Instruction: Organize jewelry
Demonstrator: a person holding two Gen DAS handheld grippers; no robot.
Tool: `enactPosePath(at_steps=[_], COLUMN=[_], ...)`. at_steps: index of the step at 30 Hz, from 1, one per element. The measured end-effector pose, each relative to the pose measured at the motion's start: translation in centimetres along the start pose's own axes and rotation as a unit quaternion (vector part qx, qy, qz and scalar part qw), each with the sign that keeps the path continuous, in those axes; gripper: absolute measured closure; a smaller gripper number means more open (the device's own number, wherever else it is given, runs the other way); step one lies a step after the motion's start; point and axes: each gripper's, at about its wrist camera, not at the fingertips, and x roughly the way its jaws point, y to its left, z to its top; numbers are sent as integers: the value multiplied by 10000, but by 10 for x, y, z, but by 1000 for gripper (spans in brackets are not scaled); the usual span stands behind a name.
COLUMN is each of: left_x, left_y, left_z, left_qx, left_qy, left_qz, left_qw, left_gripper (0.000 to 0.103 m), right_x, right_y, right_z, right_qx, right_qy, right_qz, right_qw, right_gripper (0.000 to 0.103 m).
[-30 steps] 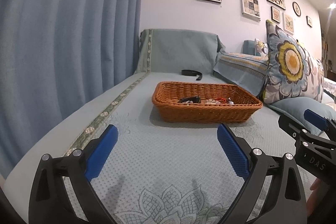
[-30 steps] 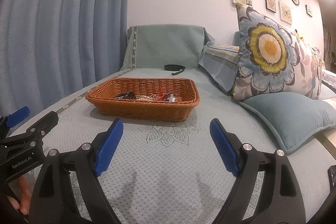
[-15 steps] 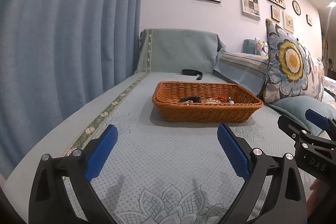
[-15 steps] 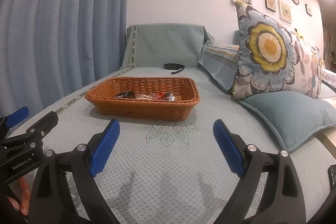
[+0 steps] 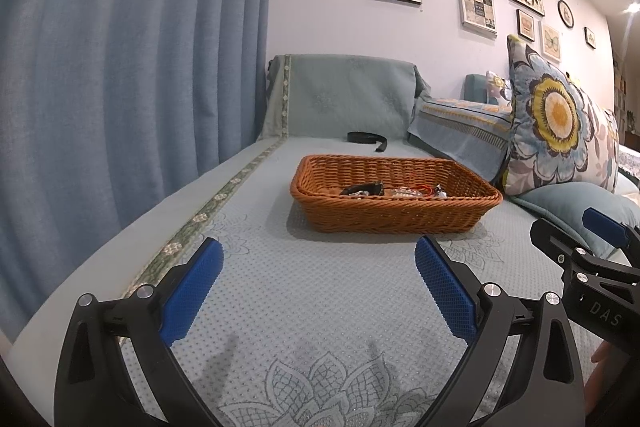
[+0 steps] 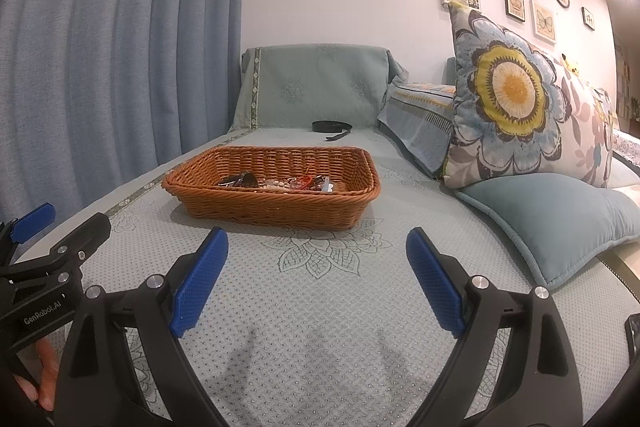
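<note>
A brown wicker basket (image 5: 400,215) sits on the blue-green sofa cover; it also shows in the right wrist view (image 6: 276,205). Inside lie a dark item (image 5: 362,189), pale beads and a red piece (image 6: 306,181). A black strap (image 5: 366,139) lies on the cover behind the basket, also seen in the right wrist view (image 6: 332,127). My left gripper (image 5: 318,291) is open and empty, low over the cover, short of the basket. My right gripper (image 6: 316,281) is open and empty, beside the left one and equally short of the basket.
A flowered cushion (image 6: 516,103) and a plain blue cushion (image 6: 560,215) lie right of the basket. A blue curtain (image 5: 120,67) hangs along the left edge. The sofa's covered armrest (image 6: 316,83) stands behind the strap.
Both grippers stay open. The right gripper has crept slightly closer to the basket and its jaws opened a little wider; the left view is nearly unchanged.
</note>
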Motion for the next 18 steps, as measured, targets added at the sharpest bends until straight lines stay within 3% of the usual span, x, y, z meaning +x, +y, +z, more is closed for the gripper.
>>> enactPosePath(at_steps=[18], left_x=[0], left_y=[0], left_z=[1], left_qx=[3], left_qy=[3], left_qz=[-1], left_qw=[10000], left_gripper=[9], right_x=[1], right_y=[0], right_z=[-1], right_qx=[9], right_qy=[20], right_qz=[-3], right_qw=[10000], right_gripper=[17])
